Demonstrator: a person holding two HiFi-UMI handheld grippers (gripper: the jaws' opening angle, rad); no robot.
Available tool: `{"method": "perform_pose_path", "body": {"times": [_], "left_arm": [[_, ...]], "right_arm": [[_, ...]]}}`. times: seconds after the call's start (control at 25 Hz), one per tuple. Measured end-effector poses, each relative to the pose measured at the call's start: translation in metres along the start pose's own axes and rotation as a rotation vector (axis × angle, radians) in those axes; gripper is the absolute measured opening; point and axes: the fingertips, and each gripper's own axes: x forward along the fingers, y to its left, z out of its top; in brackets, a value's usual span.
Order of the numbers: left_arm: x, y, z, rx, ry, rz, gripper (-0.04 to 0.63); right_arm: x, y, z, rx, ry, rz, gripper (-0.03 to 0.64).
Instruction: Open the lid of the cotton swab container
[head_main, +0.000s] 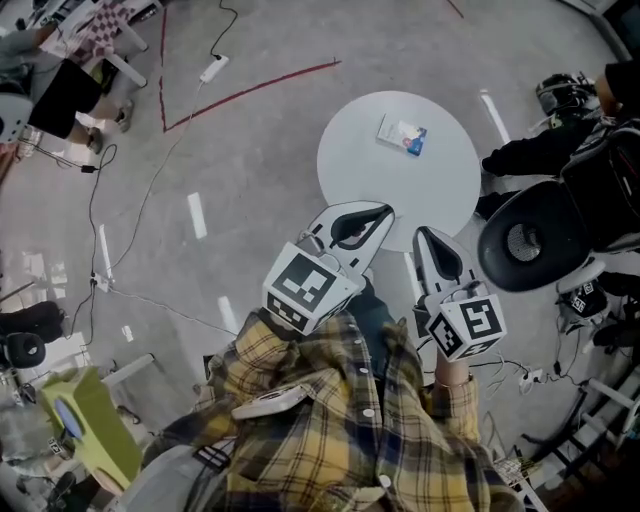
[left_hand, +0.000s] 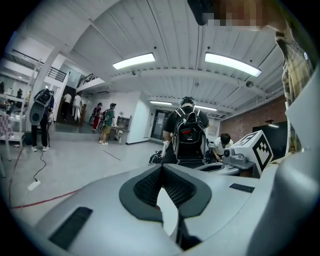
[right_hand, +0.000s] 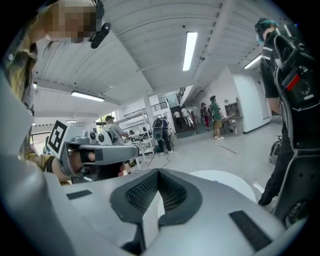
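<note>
You held the left gripper (head_main: 378, 214) and right gripper (head_main: 424, 238) mid-frame, jaws closed on nothing. The cotton swab container (head_main: 402, 135) lay above them on the round desk (head_main: 440, 195).

surface: round white table (head_main: 368, 185) | on it: 1 cotton swab container (head_main: 402, 135)
</note>
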Motion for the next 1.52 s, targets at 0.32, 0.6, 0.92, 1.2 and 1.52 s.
{"method": "perform_pose_path", "body": {"times": [0.32, 0.6, 0.92, 1.2, 1.52], "left_arm": [[0.011, 0.006, -0.007, -0.011, 0.019, 0.009, 0.021], [0.022, 0.009, -0.02, -0.01, 0.058, 0.009, 0.021], [0.036, 0.026, -0.062, -0.005, 0.15, -0.001, 0.021], [0.048, 0.037, -0.115, -0.011, 0.224, -0.014, 0.021], [0.065, 0.054, -0.174, -0.007, 0.305, -0.018, 0.022]], "right_arm": [[0.011, -0.01, 0.001, -0.002, 0.01, 0.016, 0.015], [0.018, -0.026, -0.009, 0.006, 0.042, 0.015, 0.016], [0.039, -0.042, -0.038, 0.034, 0.101, 0.023, 0.015], [0.057, -0.057, -0.072, 0.06, 0.147, 0.019, 0.015], [0.074, -0.069, -0.104, 0.108, 0.167, 0.01, 0.015]]}}
